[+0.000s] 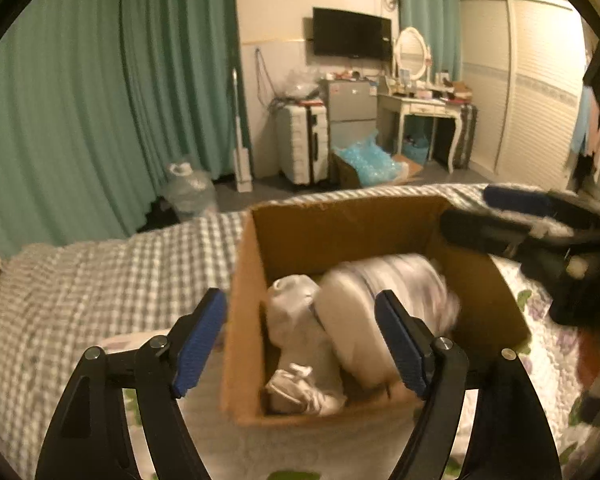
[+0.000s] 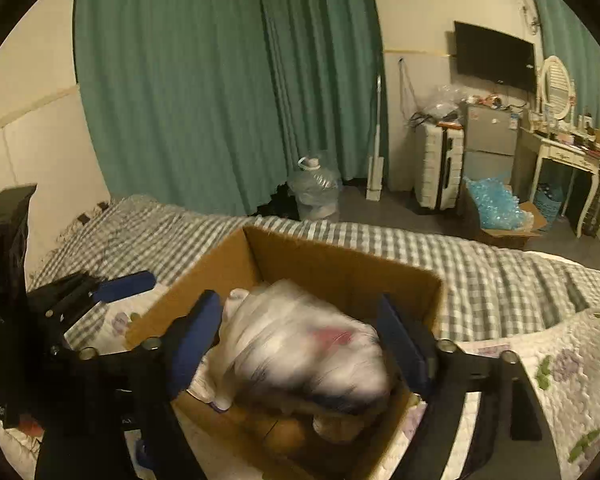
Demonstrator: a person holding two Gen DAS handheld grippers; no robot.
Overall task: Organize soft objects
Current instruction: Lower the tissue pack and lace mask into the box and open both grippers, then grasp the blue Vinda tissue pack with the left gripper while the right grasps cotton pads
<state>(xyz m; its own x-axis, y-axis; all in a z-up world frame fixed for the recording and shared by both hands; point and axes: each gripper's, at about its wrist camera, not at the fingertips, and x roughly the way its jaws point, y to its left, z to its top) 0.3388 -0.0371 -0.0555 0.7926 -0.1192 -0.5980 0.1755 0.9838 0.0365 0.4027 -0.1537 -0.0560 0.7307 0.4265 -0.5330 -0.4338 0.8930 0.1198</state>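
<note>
An open cardboard box [image 1: 324,232] sits on the bed. Inside it lie a grey-white soft toy [image 1: 296,336] and a blurred, moving white soft object [image 1: 396,292]. My left gripper [image 1: 300,340] is open and empty just in front of the box. My right gripper [image 2: 300,340] is open above the box [image 2: 340,268], with the blurred white soft object [image 2: 300,348] between its fingers, apparently loose and falling. The right gripper shows at the right of the left wrist view [image 1: 512,216]; the left gripper shows at the left of the right wrist view [image 2: 112,284].
The bed has a grey checked blanket [image 1: 100,280] and a floral quilt [image 2: 560,380]. Beyond it are green curtains [image 1: 120,100], a water jug [image 1: 190,188], a white suitcase [image 1: 304,144], a small fridge [image 1: 352,112], a box of blue plastic [image 1: 372,164] and a dressing table [image 1: 424,108].
</note>
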